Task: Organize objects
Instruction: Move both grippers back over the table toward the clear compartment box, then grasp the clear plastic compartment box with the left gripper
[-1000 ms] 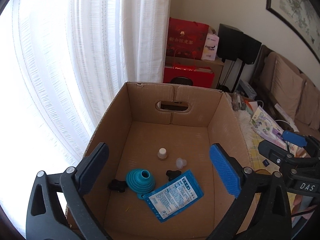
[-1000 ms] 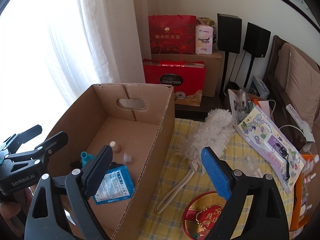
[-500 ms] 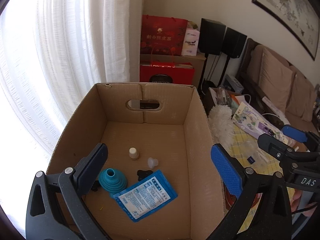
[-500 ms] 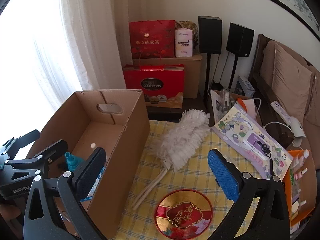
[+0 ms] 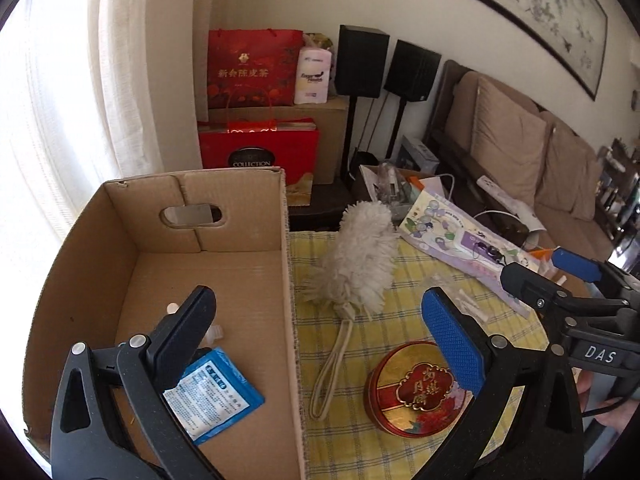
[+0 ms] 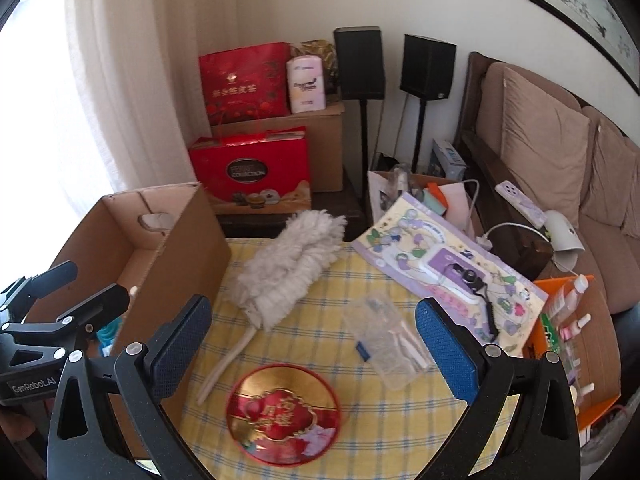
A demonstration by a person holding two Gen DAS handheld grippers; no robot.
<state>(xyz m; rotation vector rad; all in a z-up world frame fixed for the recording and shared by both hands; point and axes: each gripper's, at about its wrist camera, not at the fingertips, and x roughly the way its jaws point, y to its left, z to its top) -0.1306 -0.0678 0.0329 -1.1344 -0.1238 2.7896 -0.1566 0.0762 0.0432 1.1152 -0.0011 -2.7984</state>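
The cardboard box [image 5: 208, 264] stands on the desk [image 6: 360, 280] and serves as the landmark. Inside it lie a blue packet [image 5: 212, 396] and small caps. Just right of the box lies a white duster [image 6: 288, 264]; nearer, a round red tin [image 6: 282, 414]; farther right, a clear bag [image 6: 384, 340]. The left gripper [image 5: 320, 332] hangs wide open and empty over the box's right wall. The right gripper [image 6: 312, 340] is spread wide and empty above the tin.

my claws: 2, left claw [image 5: 320, 328], right claw [image 6: 312, 334] | cardboard box [image 5: 240, 200]: 1 | duster [image 6: 288, 264]: 1 | round tin [image 6: 283, 414]: 1 | blue packet [image 5: 212, 394]: 1 | speakers [image 6: 360, 64]: 2
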